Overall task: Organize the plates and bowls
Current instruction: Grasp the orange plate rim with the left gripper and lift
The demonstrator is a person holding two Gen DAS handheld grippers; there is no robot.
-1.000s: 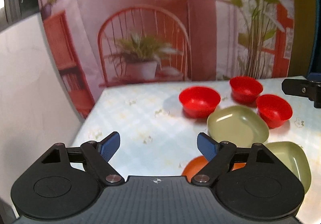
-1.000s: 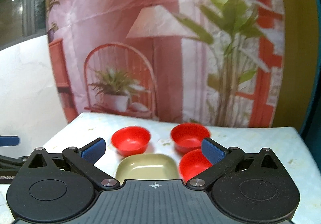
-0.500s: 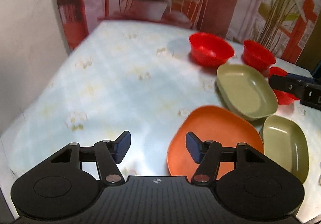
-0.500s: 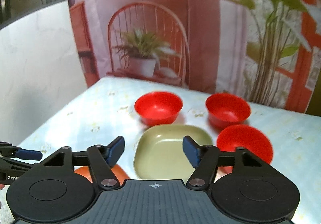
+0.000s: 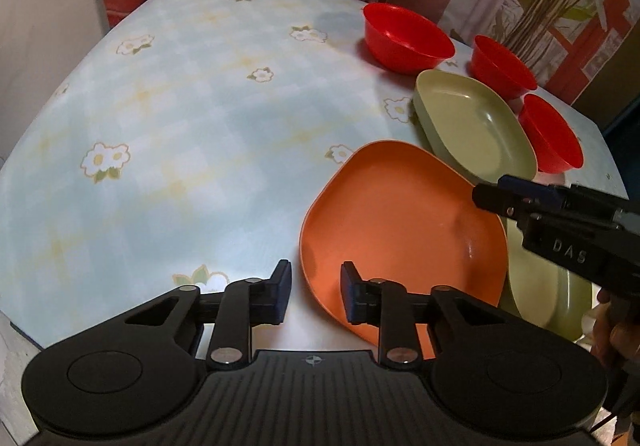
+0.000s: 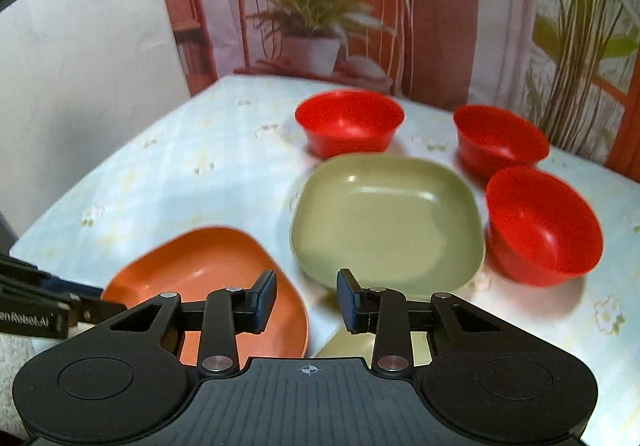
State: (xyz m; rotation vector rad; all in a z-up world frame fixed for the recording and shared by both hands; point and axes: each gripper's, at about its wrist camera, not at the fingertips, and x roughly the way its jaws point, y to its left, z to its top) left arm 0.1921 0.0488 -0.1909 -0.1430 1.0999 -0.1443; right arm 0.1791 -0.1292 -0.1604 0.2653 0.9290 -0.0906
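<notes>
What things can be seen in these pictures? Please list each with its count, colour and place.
Bowls: three, red, far right part of the table.
Green plates: two, olive green; one beside the bowls, one near the right edge, partly hidden.
Orange plate: one, orange, near edge, before the left gripper.
Table: one, pale blue cloth with flowers.
Backdrop: one, printed chair and plants, behind the table.
Left gripper: black, blue pads, open at the orange plate's rim.
Right gripper: black, blue pads, open above the plates.
</notes>
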